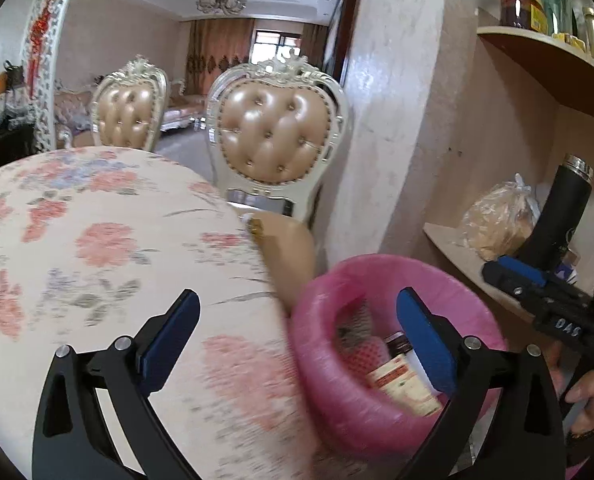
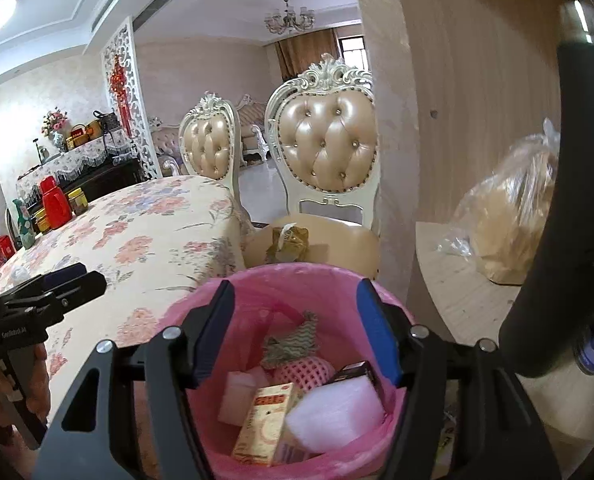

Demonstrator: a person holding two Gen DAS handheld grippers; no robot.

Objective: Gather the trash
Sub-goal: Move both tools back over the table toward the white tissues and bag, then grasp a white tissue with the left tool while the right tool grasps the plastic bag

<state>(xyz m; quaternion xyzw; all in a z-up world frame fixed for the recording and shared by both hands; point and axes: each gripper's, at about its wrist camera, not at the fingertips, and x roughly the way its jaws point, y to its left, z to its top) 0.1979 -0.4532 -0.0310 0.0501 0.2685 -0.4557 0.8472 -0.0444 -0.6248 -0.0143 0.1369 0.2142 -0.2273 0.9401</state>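
Observation:
A trash bin lined with a pink bag [image 2: 201, 300] [image 1: 325, 360] stands beside the floral table. Inside lie an orange carton [image 2: 263, 420], white foam [image 2: 337, 412], a pink foam net [image 2: 303, 372] and other scraps. My right gripper [image 2: 297, 336] is open and empty directly above the bin; it also shows at the right of the left wrist view [image 1: 537, 284]. My left gripper [image 1: 301, 344] is open and empty, over the table edge and the bin's rim. A crumpled gold-green wrapper [image 2: 287, 242] lies on the near chair's seat, partly seen in the left wrist view [image 1: 256, 227].
The floral-cloth table [image 1: 97, 240] fills the left. Two tufted chairs [image 2: 329, 144] stand behind it. A wooden shelf [image 2: 457, 280] at the right holds a plastic bag [image 2: 509, 216] and a black flask [image 1: 557, 220]. Bottles and jars [image 2: 57, 204] stand at the table's far end.

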